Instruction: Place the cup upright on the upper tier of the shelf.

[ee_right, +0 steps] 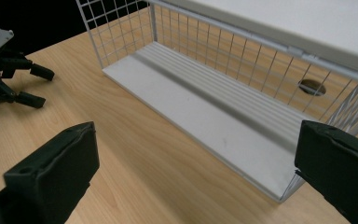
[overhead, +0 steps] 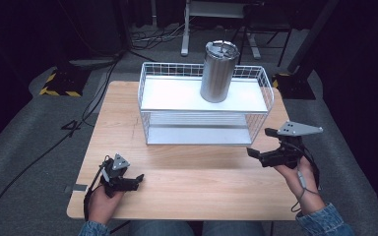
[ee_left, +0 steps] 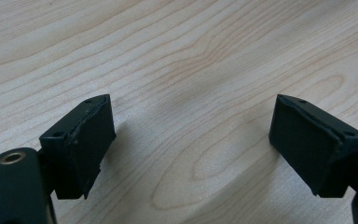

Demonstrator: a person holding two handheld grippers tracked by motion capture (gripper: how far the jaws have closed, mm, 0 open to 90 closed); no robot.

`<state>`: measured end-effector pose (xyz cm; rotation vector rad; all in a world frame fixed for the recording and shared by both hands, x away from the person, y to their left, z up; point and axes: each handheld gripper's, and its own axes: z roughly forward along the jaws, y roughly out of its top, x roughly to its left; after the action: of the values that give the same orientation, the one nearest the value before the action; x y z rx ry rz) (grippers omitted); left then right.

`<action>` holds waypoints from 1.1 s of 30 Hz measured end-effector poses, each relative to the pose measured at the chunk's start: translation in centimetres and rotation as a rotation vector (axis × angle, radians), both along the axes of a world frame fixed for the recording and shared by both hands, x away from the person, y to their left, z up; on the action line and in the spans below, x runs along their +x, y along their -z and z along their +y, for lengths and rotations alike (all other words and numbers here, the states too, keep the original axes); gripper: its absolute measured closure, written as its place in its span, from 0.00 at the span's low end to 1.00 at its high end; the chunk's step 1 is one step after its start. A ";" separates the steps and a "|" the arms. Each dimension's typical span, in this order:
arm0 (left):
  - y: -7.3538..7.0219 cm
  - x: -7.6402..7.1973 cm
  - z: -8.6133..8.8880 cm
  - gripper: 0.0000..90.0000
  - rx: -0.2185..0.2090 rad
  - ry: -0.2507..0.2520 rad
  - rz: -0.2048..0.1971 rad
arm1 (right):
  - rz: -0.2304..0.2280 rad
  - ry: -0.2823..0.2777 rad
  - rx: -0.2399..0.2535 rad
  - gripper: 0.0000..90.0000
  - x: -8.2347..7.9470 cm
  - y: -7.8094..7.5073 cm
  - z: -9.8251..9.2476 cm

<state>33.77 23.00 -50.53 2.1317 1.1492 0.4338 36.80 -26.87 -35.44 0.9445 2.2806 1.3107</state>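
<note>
Black rubbery pads of my left gripper stand wide apart over bare pale wood grain. Both grippers hold nothing; my right gripper is spread open too, facing the white wire rack just ahead. One square wooden table sits on grey carpet in a dark room. One ribbed steel tumbler stands upright on the rack's upper shelf, well apart from both grippers.
</note>
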 end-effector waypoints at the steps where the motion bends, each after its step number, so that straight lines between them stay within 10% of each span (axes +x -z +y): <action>1: 0.0 0.0 0.0 0.16 0.000 0.000 0.000 | 0.013 0.004 -0.003 0.00 -0.2 0.9 -0.1; 33: 0.0 0.0 0.0 0.16 0.000 0.000 0.000 | 0.139 0.001 -0.052 0.01 -1.8 12.3 0.8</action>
<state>33.77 23.00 -50.53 2.1317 1.1493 0.4336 35.02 -26.10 -47.75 1.0490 2.4044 1.2140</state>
